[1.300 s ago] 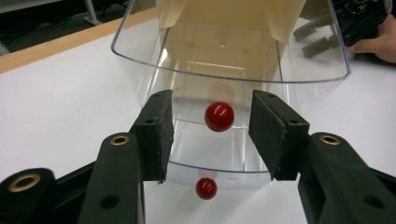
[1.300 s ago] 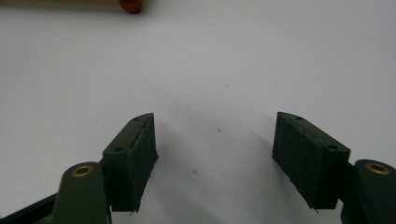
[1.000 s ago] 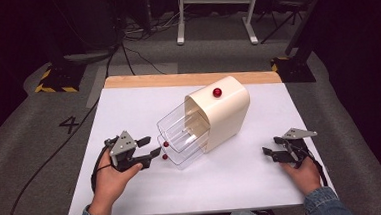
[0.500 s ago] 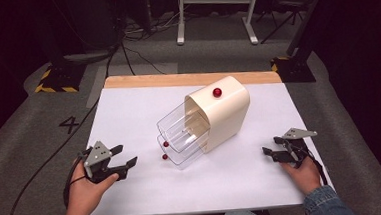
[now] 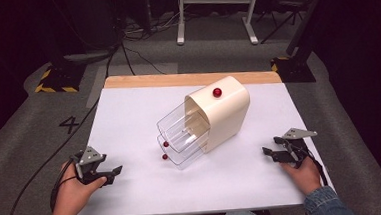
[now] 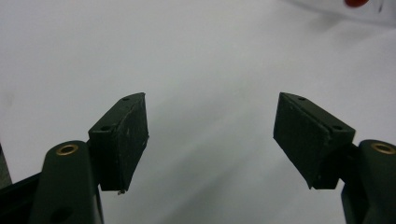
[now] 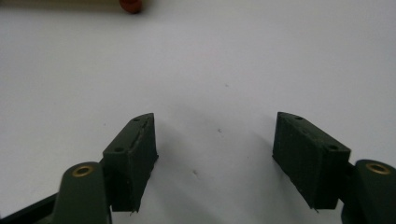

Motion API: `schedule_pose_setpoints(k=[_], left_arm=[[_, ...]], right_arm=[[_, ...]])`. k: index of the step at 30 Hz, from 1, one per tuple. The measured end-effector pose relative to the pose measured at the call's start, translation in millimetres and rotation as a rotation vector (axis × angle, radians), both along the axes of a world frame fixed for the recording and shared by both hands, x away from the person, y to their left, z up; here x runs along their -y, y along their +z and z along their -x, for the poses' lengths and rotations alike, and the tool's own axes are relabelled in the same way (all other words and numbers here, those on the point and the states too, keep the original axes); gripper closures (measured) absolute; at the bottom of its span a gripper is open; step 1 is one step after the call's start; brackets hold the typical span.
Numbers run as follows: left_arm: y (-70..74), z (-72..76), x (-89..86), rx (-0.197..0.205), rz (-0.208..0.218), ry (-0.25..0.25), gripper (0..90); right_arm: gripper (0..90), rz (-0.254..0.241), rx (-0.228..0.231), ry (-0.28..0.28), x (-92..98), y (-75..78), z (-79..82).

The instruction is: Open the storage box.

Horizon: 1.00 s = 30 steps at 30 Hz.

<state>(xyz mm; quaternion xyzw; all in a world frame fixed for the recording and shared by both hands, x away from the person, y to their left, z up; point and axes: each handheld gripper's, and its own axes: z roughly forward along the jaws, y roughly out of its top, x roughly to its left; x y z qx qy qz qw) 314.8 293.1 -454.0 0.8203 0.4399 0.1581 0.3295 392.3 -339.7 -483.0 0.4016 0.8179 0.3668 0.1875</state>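
Left gripper [image 5: 113, 173] has backed off the drawers [image 5: 183, 138], jaws just opening, empty. Right gripper [image 5: 271, 152] open, empty, unmoved. Drawers left pulled out; likely done.

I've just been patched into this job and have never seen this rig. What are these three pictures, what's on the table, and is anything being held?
A person holds a two-jaw tool in each hand. The high view looks down on the white table; there the left gripper and right gripper rest near its front edge. The other two pictures look along each gripper's own black jaws, which stand apart with nothing between them; the left jaws have just been opening. Mid-table stands a cream drawer unit with two clear drawers pulled out.
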Motion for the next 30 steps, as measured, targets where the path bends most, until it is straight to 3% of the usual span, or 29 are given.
schedule_pose_setpoints(k=[4, 7, 11, 15, 20, 30], left_arm=[[-6.9, -0.7, -2.0, -0.046, -0.003, 0.019, 26.9], [-11.2, -1.8, -1.2, -0.078, -0.013, 0.002, 26.9], [-17.1, -3.3, 3.1, -0.094, -0.007, -0.007, 25.4], [-20.3, -3.6, 4.3, -0.072, -0.004, -0.029, 21.9], [-28.2, 0.8, 13.9, -0.033, -0.037, -0.058, 3.2], [-28.8, 0.9, 13.7, -0.029, -0.034, -0.058, 3.1]], right_arm=[[30.6, 0.000, 0.000, 0.000, 0.0, 0.0, 0.0], [30.6, 0.000, 0.000, 0.000, 0.0, 0.0, 0.0], [30.6, 0.000, 0.000, 0.000, 0.0, 0.0, 0.0], [30.6, 0.000, 0.000, 0.000, 0.0, 0.0, 0.0], [30.6, 0.000, 0.000, 0.000, 0.0, 0.0, 0.0], [30.6, 0.000, 0.000, 0.000, 0.0, 0.0, 0.0]])
